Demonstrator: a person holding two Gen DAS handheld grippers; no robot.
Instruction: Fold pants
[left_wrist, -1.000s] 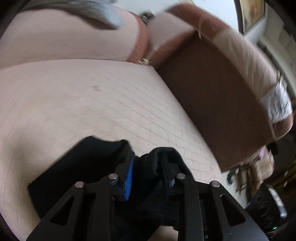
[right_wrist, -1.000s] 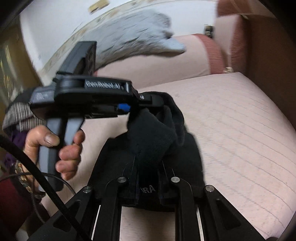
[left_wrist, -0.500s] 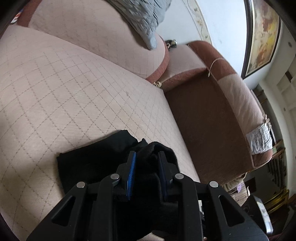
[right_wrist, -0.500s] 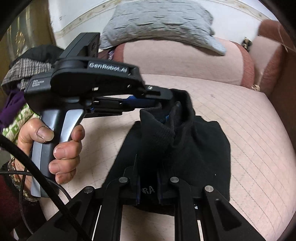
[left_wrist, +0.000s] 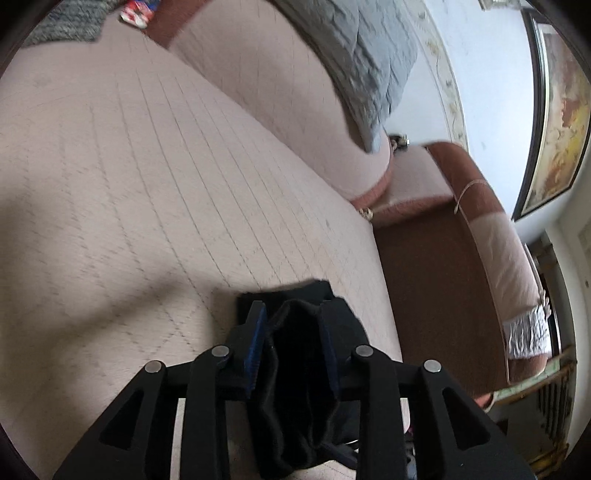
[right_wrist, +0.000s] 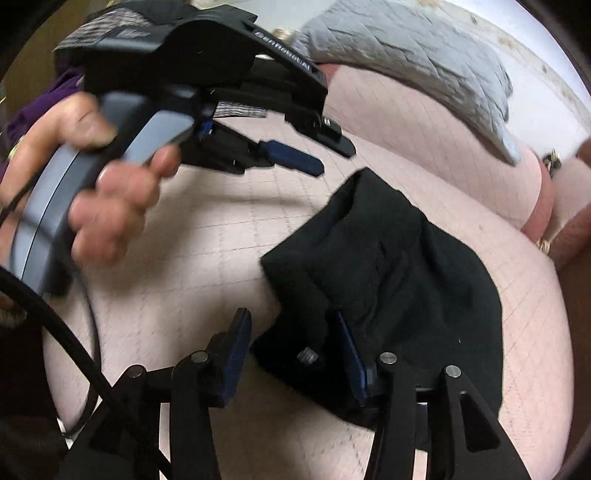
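Observation:
The black pants (right_wrist: 399, 280) lie folded in a compact bundle on the pink quilted sofa seat (right_wrist: 229, 236). My right gripper (right_wrist: 291, 354) is open, its jaws spread at the bundle's near edge with cloth lying between them. In the right wrist view my left gripper (right_wrist: 328, 158) is open and empty, lifted above and left of the pants. In the left wrist view the black cloth (left_wrist: 295, 354) shows between my left gripper's (left_wrist: 291, 314) spread fingers, lying below them.
A grey quilted cushion (right_wrist: 424, 48) rests on the sofa back. The brown sofa arm (left_wrist: 443, 280) bounds the seat to the right. Clothes in grey and purple (right_wrist: 55, 96) pile at the left. A framed picture (left_wrist: 561, 110) hangs on the wall.
Both grippers have opened and let go of the pants. The bundle has dropped onto the seat. My left gripper has lifted away up and to the left.

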